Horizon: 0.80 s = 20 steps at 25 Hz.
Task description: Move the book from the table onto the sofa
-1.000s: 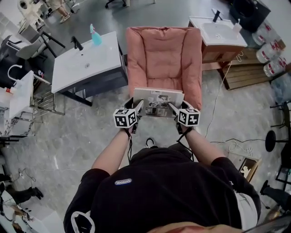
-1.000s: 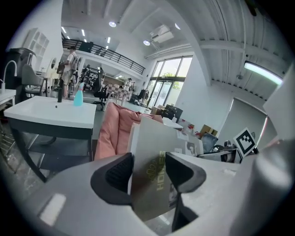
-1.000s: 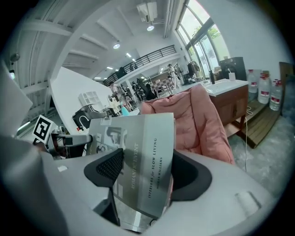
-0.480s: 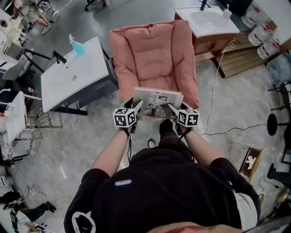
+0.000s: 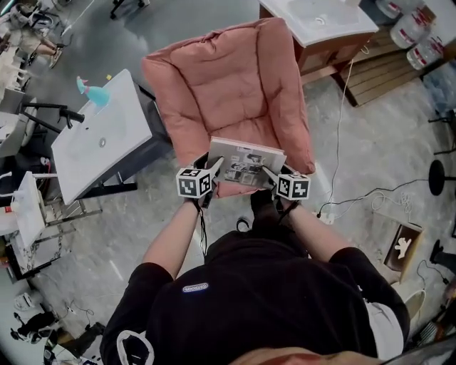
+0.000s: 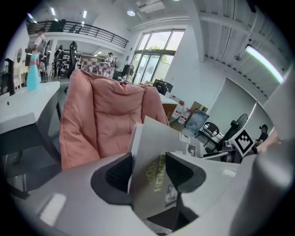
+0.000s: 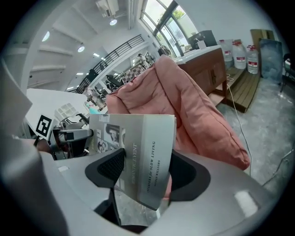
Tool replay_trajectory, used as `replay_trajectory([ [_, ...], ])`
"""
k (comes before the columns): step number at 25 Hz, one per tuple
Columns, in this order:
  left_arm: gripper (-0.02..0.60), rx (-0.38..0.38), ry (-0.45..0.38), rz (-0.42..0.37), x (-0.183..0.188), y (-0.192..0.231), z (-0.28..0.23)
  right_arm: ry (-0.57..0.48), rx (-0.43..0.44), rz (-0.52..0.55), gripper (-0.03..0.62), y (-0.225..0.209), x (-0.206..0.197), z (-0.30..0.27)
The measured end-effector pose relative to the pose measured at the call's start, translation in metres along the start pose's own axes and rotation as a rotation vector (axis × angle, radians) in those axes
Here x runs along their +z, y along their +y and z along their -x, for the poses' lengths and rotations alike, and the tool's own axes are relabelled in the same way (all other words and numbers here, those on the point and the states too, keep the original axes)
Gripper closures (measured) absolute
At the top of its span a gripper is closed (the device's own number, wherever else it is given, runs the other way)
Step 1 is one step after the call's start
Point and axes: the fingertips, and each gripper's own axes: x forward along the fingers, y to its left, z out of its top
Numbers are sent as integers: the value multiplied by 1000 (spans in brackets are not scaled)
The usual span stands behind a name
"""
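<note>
Book (image 5: pixel 246 161) held roughly level between both grippers, out over the front lip of the pink sofa (image 5: pixel 228 85), at 6 o'clock of the seat cushion. Off any table. From above, no telling whether brushing the cushion or just clear of it.

Clamped at its 9 o'clock edge by the left gripper (image 5: pixel 216 168). Pads pressed against both faces in the left gripper view, with the grey cover and its yellow-green lettering wedged between them. Pink sofa back rising behind, at 11 o'clock.

Pinched at its 3 o'clock edge by the right gripper (image 5: pixel 268 171). Jaws partway closed on the book and just drawn a touch tighter. Lines of dark print running between the pads in the right gripper view, with sofa cushion beyond at 2 o'clock.

Around the sofa in the head view:
- White washbasin unit (image 5: pixel 100 139) at 9 o'clock, with a blue spray bottle (image 5: pixel 91 91) standing on its far corner.
- Second basin on a wooden cabinet (image 5: pixel 320 21) at 1 o'clock.
- Water jugs (image 5: pixel 420 43) farther out at 2 o'clock.
- Thin cable (image 5: pixel 340 135) trailing across the grey floor at 3 o'clock.
</note>
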Motion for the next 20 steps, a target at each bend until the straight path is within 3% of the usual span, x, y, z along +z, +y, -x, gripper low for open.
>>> replay_trajectory([
  [10, 354, -128, 149, -85, 1, 31, -97, 123, -41, -61, 312, -57, -29, -63],
  [20, 353, -236, 335, -193, -27, 69, -212, 369, 58, -91, 276, -77, -110, -135],
])
